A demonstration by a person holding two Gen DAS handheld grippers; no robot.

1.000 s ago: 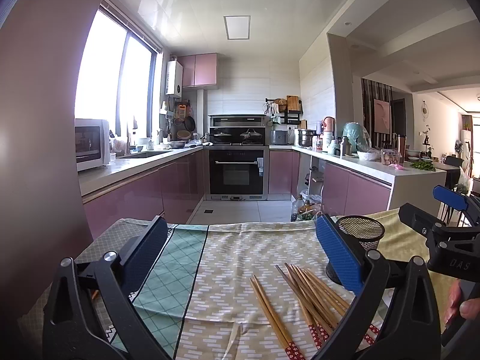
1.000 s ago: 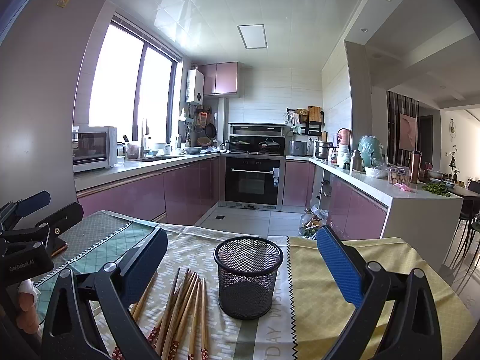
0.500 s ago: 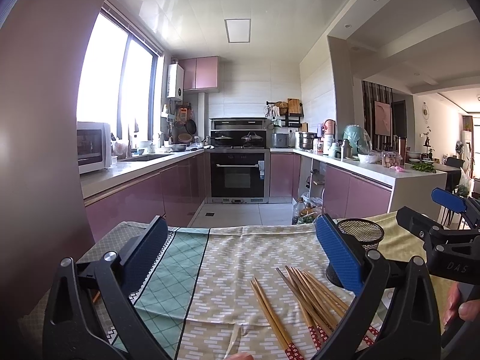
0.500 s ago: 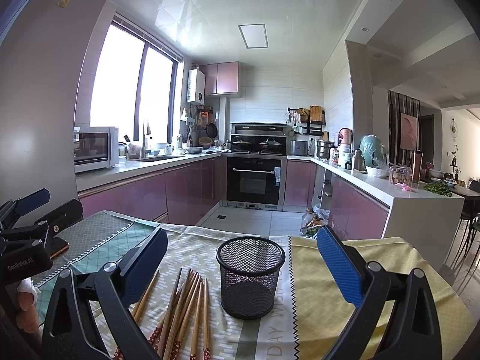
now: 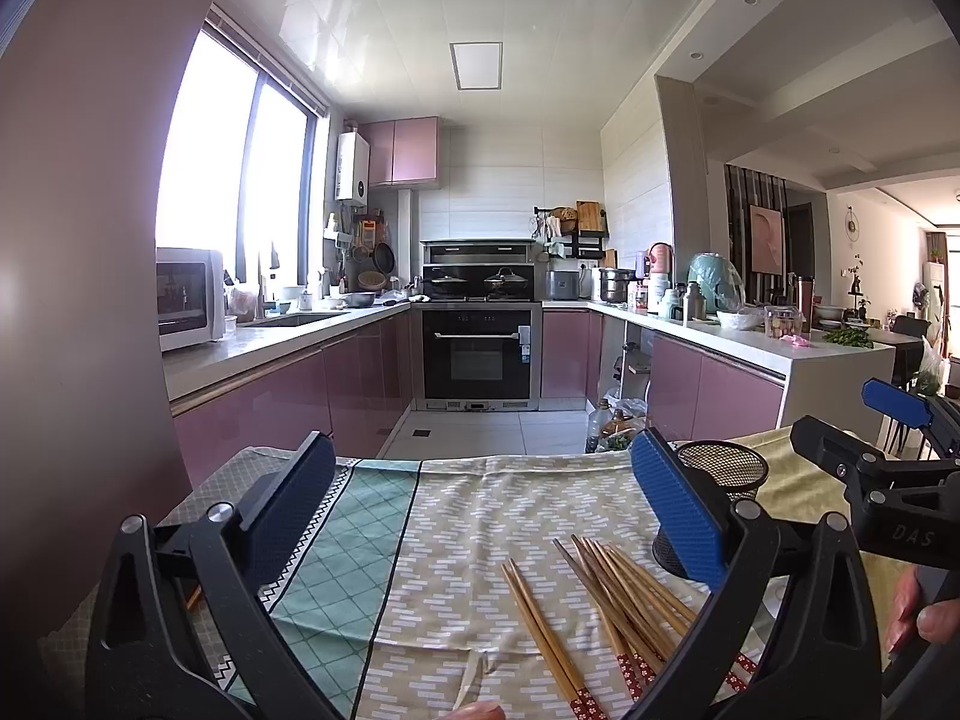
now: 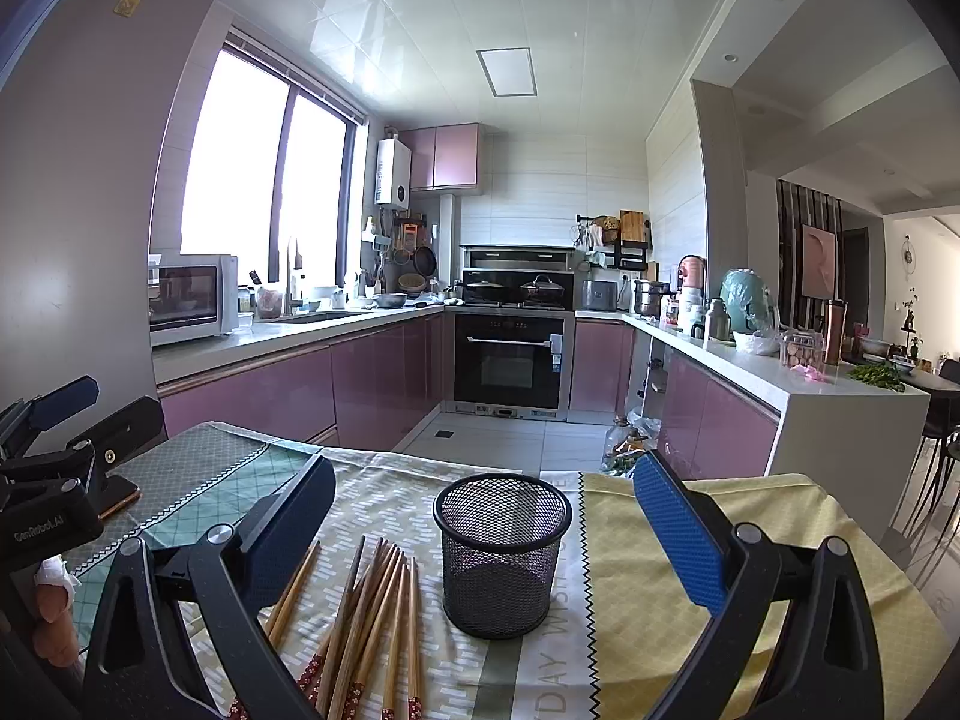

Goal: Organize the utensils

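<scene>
Several wooden chopsticks with red patterned ends lie loose on the patterned cloth, also seen in the right wrist view as a fanned bunch of chopsticks. A black mesh cup stands upright just right of them; in the left wrist view the mesh cup is partly hidden behind a blue pad. My left gripper hangs open above the cloth, left of the chopsticks. My right gripper is open too, its fingers either side of the cup and above the table. Nothing is held.
The table carries a green-and-beige cloth and a yellow cloth. Beyond its far edge lies a kitchen with pink cabinets, an oven and a white counter. A hand holds the other gripper at right.
Both views have shifted only slightly; the grippers stay open and the chopsticks and cup have not moved.
</scene>
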